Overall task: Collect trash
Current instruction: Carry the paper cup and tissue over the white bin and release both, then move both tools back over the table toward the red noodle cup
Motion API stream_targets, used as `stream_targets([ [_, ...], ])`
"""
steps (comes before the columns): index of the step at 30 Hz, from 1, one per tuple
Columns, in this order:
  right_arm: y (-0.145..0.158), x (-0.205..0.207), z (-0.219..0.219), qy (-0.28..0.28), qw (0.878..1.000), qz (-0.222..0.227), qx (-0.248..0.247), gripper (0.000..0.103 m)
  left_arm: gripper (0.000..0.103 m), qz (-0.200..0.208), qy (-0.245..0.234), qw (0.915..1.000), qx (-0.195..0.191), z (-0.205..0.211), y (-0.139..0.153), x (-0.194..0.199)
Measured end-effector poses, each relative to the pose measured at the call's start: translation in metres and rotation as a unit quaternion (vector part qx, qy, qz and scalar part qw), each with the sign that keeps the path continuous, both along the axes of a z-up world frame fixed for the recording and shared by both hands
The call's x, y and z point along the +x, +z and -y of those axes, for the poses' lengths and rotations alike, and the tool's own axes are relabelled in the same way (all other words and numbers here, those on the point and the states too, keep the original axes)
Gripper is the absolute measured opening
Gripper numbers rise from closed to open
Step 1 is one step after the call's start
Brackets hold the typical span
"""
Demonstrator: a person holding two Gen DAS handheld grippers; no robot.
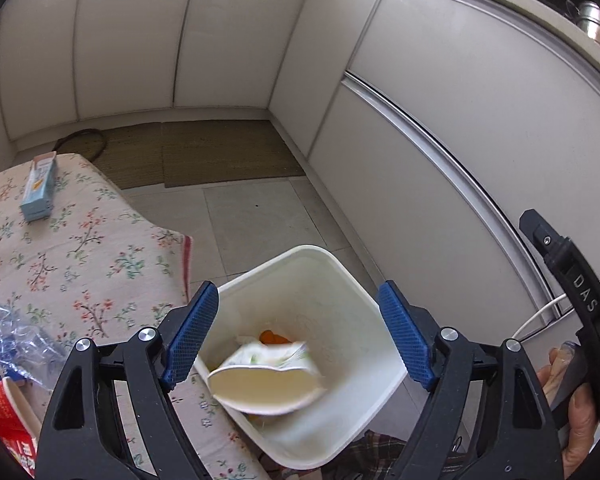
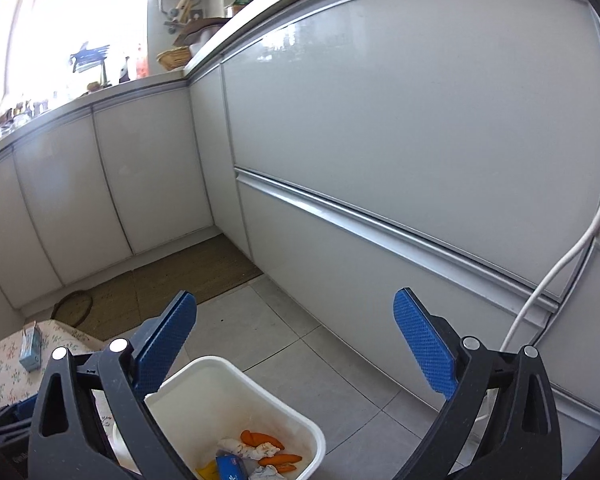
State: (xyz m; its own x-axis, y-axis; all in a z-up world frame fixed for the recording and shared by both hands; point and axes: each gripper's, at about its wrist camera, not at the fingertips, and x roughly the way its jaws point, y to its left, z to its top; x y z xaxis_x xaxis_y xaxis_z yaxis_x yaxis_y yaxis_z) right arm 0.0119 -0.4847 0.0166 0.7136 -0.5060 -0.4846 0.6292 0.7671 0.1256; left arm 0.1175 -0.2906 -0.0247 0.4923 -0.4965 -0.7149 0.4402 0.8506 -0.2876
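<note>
- On the surface under its flowered cloth, at about ten o'clock in the left wrist view, a small blue-and-orange carton lies flat and apart from everything else. It looks like trash not yet collected.
- At eight o'clock, at the frame's edge, sit crumpled clear plastic wrap and a red paper cup, near each other; whether they touch I cannot tell.
- The left tongs stand wide apart with nothing gripped, one blue pad to either side of the white waste bin. A white paper bowl is blurred and tilted in the bin's mouth — my judgement is that it is dropping in, clear of both pads.
- The bin stands on the tiled floor just beside the surface's edge, probably so that trash has only a short way to go from cloth to bin.
- In the right wrist view the same bin sits at six o'clock, holding orange peel-like scraps, crumpled tissue and a blue wrapper.
- The right tongs are spread fully and empty — they hang above the bin's far rim, aimed at the floor and the grey cabinet fronts.
- A white cable trails down the cabinets at three o'clock, clear of the bin.
</note>
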Motion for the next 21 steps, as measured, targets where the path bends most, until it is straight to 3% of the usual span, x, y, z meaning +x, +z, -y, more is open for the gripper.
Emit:
stream_targets([
  [4, -0.004, -0.001, 0.005, -0.002, 1.000, -0.005, 0.013, 0.096, 0.085, -0.013, -0.010, 0.9999, 0.004, 0.008, -0.005, 0.001],
  [10, -0.003, 0.001, -0.004, 0.010, 1.000, -0.007, 0.001, 0.096, 0.093, -0.001, 0.003, 0.9997, 0.023, -0.001, -0.005, 0.000],
  [21, -0.010, 0.024, -0.048, 0.075, 0.996, -0.045, -0.025, 0.096, 0.096, 0.012, 0.085, 0.9918, 0.094, -0.056, -0.014, -0.001],
])
